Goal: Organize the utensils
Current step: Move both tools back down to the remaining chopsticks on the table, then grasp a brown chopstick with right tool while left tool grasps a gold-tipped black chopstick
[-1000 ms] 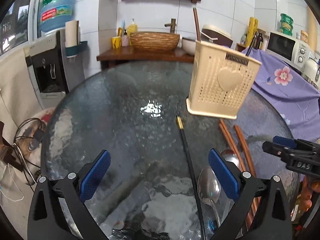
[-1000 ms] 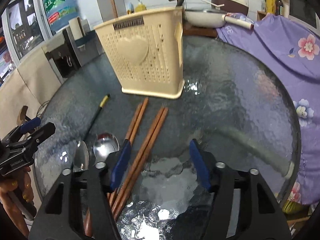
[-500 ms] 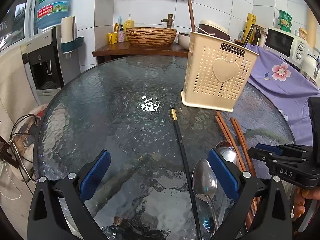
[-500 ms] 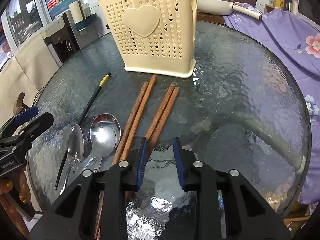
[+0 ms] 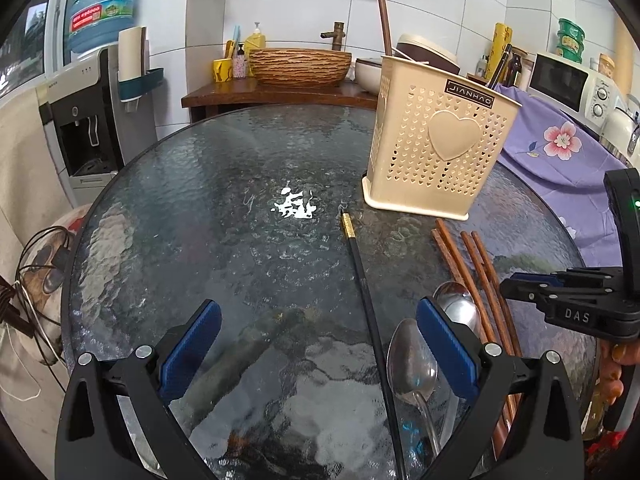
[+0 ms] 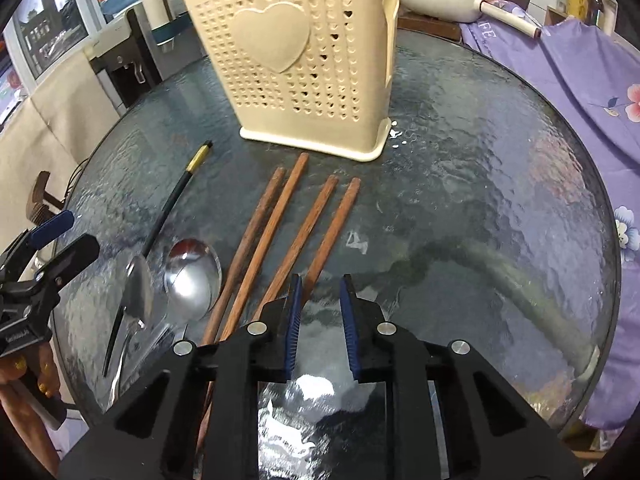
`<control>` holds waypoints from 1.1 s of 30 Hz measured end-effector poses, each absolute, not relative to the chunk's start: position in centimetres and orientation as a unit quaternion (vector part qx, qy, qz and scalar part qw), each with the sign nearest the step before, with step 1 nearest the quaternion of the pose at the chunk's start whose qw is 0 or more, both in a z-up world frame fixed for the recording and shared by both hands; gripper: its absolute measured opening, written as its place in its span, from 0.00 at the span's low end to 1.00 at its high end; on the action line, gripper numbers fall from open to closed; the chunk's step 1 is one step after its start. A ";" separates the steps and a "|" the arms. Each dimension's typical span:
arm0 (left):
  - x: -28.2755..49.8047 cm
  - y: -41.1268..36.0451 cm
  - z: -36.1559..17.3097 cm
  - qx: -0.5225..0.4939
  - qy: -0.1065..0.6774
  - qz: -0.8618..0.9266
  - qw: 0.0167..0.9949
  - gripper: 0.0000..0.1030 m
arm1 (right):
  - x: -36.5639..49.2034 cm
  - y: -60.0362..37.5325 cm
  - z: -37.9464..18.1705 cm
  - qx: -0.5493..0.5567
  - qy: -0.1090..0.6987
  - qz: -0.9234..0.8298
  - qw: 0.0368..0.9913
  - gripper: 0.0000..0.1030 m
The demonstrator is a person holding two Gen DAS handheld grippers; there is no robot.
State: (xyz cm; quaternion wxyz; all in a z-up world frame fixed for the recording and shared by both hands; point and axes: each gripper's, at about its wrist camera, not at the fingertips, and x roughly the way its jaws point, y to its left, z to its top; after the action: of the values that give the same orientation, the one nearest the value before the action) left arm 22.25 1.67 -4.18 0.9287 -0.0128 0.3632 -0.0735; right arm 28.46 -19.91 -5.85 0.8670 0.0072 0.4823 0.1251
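Note:
A cream perforated utensil holder (image 5: pixel 436 148) (image 6: pixel 304 64) stands on the round glass table (image 5: pixel 224 224), with a brown and a black stick inside. In front of it lie several brown wooden chopsticks (image 6: pixel 280 236) (image 5: pixel 476 268), one black chopstick with a gold band (image 5: pixel 366 292) (image 6: pixel 168 208) and two metal spoons (image 6: pixel 192 276) (image 5: pixel 412 364). My left gripper (image 5: pixel 318 344) is wide open and empty above the table, left of the spoons. My right gripper (image 6: pixel 320 320) has its jaws narrowed to a small gap, empty, hovering just right of the chopsticks' near ends.
A purple flowered cloth (image 5: pixel 560 148) covers furniture to the right, with a microwave (image 5: pixel 572 84) behind. A wooden counter with a woven basin (image 5: pixel 300 66) stands behind the table. A water dispenser (image 5: pixel 80 120) stands at the left. Cables (image 5: pixel 36 264) lie on the floor.
My right gripper narrowed from wide open to a small gap and moved forward toward the chopsticks and holder. My left gripper stayed open and shifted only slightly.

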 end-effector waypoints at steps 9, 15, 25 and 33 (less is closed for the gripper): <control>26.6 0.7 -3.9 0.006 0.397 -0.077 0.915 0.69 | 30.7 -18.2 -6.2 -0.019 0.487 0.089 0.869 0.20; 28.9 -0.8 -5.0 0.040 0.426 -0.092 0.899 0.60 | 32.3 -18.5 -6.2 -0.014 0.486 0.076 0.870 0.13; 31.3 -1.7 -5.8 0.049 0.444 -0.087 0.890 0.54 | 32.3 -18.3 -6.3 -0.026 0.483 0.075 0.872 0.12; 32.5 -2.8 -6.8 0.063 0.452 -0.084 0.886 0.49 | 32.6 -17.9 -6.3 -0.031 0.485 0.077 0.871 0.12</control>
State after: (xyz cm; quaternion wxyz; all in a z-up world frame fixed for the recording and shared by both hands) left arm 32.46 -2.83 -6.80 0.8857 0.0629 0.4524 -0.0835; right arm 32.63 -17.94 -6.30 0.8706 -0.0315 0.4849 0.0766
